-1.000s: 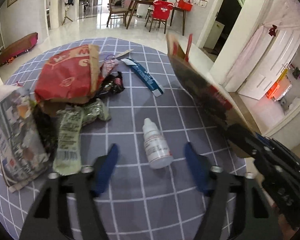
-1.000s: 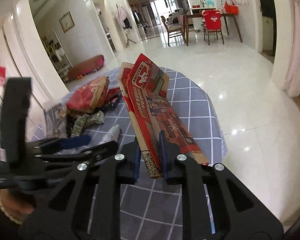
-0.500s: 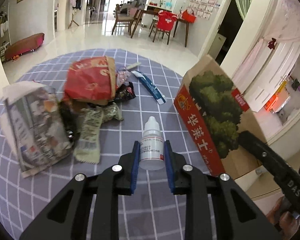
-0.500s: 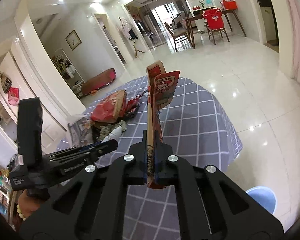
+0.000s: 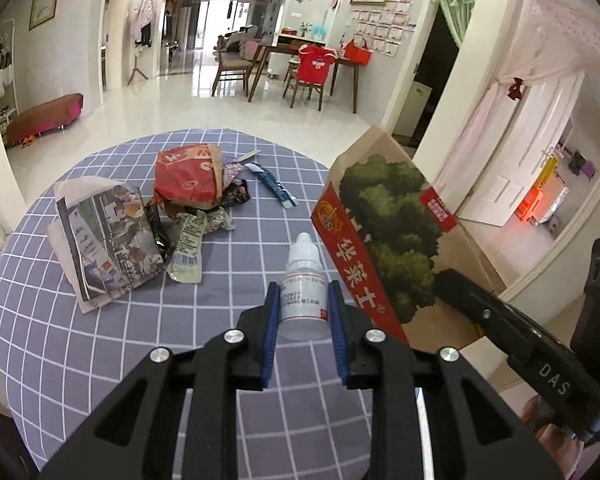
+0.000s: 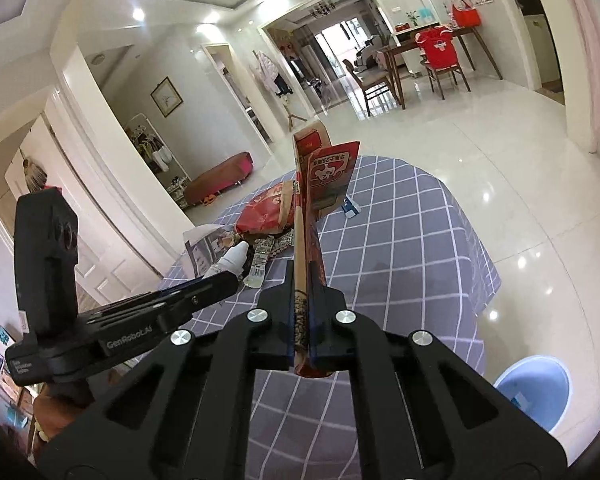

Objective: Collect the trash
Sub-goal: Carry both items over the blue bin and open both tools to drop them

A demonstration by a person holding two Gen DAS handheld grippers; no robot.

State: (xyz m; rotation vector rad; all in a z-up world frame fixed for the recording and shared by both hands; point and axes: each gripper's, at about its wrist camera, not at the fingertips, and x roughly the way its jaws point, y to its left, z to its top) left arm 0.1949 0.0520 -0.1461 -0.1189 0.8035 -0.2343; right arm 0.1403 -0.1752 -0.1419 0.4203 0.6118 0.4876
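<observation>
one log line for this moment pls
left claw: shut on dropper bottle | right claw: shut on flattened carton | blue bin: on floor

My left gripper (image 6: 220,286) reads "GenRobot.AI" on its arm; my right gripper (image 5: 440,280) shows "DAS". Flattened box (image 5: 384,236) has big white chars, "华莱士" (small bottle (image 5: 303,286) label too tiny).

Round table under grey checked cloth (image 5: 100,344). Beyond it, glossy white tile floor (image 5: 204,112). Wooden dining table (image 5: 300,54) with chairs at far end, red shirt (image 5: 315,66) draped over one chair. Low red bench (image 5: 46,116) by left wall
</observation>
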